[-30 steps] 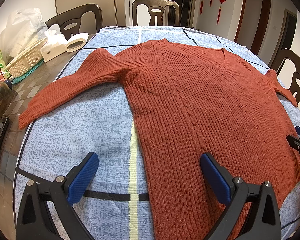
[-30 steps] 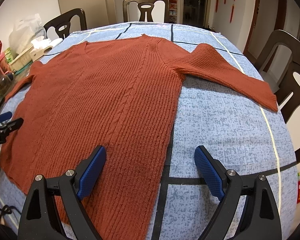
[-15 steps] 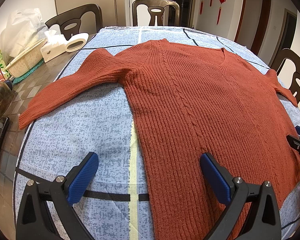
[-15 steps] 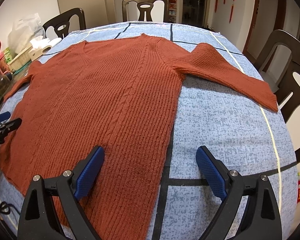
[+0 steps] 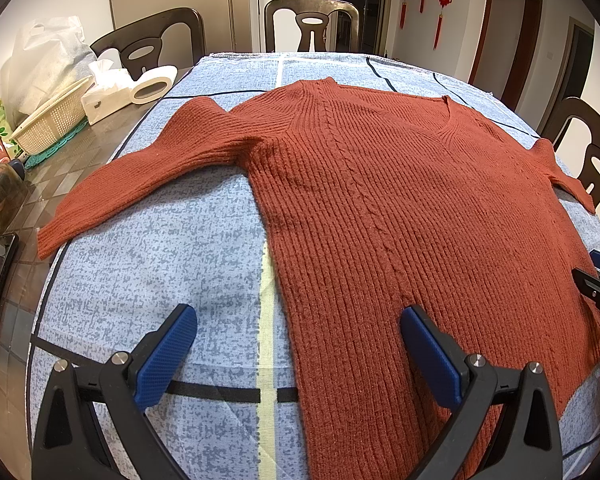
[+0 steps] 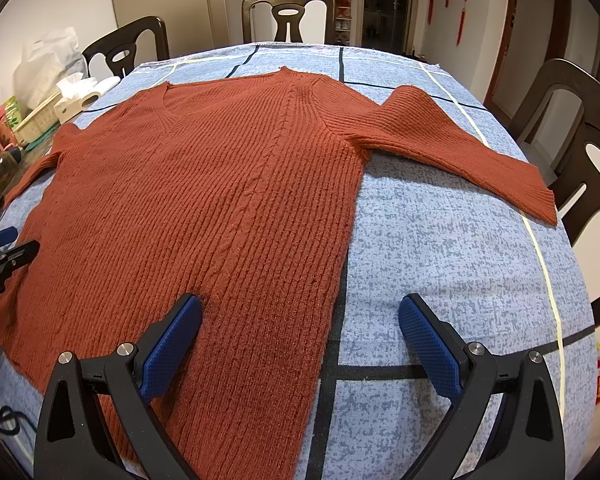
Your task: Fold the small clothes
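While both my grippers hang just over the near edge of the table, my left gripper (image 5: pixel 298 350) has its blue pads spread wide with nothing pinched, and my right gripper (image 6: pixel 300 338) has just been opening its jaws and now stands fully wide too, only the sweater's hem lying under the gap, not squeezed. So the rust-red knit sweater (image 5: pixel 400 208) is lying flat, front up, V-neck at the far end, on the blue speckled tablecloth (image 5: pixel 160 272), both sleeves spread out to the sides. My left gripper straddles its left side edge, my right one its right side edge. There's tiny white lettering on the black body of the left gripper at the edge of the right camera, too small for me to read. Off the cloth on the left: a cream plastic basket (image 5: pixel 50 122), contents hidden from me, a tissue box (image 5: pixel 108 94) with a tissue poking out, a roll of white tape (image 5: pixel 154 85), then a white plastic bag (image 5: pixel 44 64). Dark wooden chairs (image 5: pixel 311 24) sit at the far side.
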{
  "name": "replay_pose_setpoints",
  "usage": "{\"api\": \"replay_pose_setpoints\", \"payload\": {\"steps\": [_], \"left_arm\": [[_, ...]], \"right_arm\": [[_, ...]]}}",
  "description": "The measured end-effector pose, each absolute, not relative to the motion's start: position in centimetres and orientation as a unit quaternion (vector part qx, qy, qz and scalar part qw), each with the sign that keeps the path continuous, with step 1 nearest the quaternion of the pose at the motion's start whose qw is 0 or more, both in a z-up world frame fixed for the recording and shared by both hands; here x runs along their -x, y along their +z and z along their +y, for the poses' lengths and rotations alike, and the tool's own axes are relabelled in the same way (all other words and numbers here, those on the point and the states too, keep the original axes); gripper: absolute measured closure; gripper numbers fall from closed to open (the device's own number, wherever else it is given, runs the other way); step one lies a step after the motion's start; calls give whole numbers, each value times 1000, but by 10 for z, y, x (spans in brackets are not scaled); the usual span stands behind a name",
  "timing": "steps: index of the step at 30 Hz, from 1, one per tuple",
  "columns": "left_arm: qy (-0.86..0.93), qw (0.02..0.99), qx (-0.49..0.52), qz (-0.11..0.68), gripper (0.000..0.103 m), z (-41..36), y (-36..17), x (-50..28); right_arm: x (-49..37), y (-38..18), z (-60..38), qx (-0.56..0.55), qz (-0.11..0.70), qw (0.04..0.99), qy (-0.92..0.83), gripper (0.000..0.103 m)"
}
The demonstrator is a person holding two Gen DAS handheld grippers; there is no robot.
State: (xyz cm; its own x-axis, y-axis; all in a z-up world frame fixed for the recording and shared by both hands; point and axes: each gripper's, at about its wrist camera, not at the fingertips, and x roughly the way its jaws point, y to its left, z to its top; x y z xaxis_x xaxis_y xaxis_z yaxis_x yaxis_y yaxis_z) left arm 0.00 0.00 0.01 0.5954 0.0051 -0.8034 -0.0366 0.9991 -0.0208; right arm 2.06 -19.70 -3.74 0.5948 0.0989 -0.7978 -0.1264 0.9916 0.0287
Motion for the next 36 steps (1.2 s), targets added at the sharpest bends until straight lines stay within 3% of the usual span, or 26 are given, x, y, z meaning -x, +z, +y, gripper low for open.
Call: {"api": "replay_pose_setpoints", "payload": {"steps": [36], "left_arm": [[17, 891, 30, 453, 2, 2, 3, -5]], "right_arm": [[-17, -33, -196, 16, 444, 894, 59, 4]]}}
